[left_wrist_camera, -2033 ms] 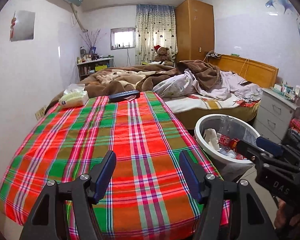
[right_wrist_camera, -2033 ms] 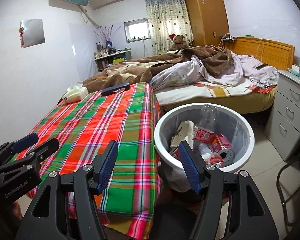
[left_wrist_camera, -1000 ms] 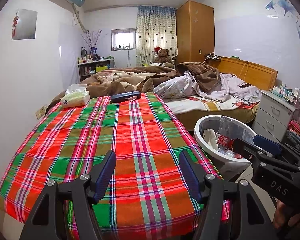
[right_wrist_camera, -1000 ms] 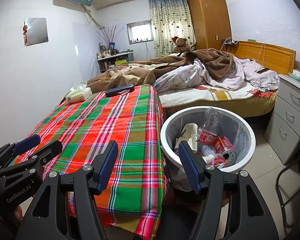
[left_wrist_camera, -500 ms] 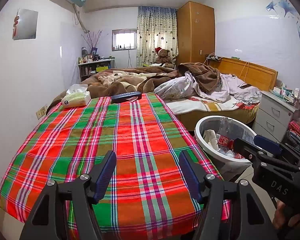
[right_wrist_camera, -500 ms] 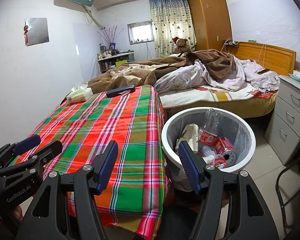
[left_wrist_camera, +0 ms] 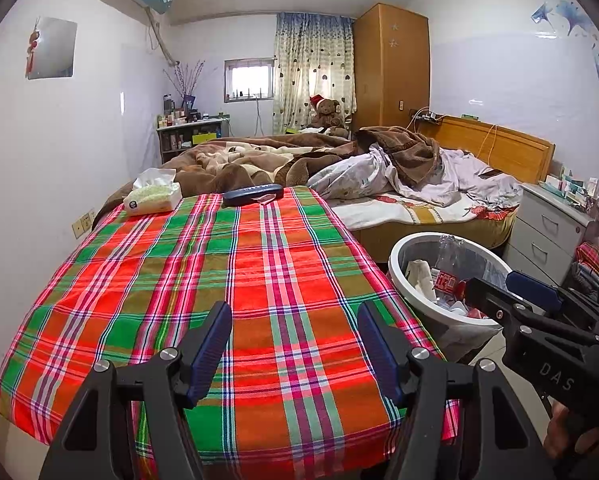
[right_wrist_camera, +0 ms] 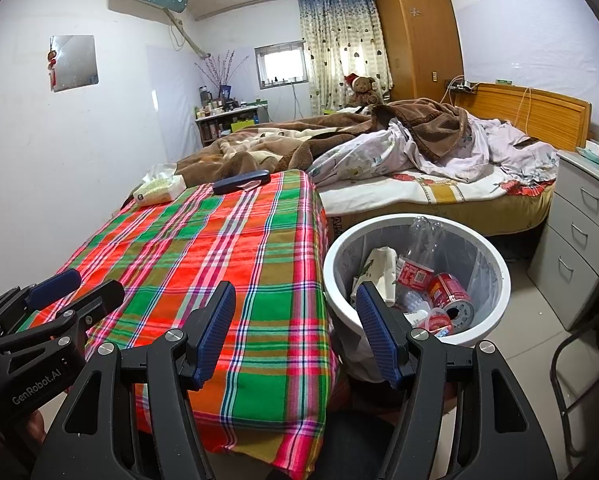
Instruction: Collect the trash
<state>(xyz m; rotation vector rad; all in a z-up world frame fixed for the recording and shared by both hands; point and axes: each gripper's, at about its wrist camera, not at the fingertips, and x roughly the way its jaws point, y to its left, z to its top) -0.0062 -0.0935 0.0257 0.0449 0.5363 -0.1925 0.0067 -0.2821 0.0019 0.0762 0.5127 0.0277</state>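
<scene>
Both tools, left tool (left_wrist_camera: pixel 293 344) and right tool (right_wrist_camera: pixel 295 330), are held released and empty; the bin (right_wrist_camera: pixel 495 258) at centre right is filled; collection is judged finished, with only a last check of the worktop (left_wrist_camera: pixel 219 264) needed.

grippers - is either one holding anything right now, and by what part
Nothing is held. The left gripper and right gripper both stand open with nothing between their fingers; the trash sits in the white bin.

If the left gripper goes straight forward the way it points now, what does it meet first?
Probably the plaid tablecloth: the open left gripper sits low over the near end and looks along it. Higher up, the dark case at the far edge comes first. Depth is unclear.
</scene>
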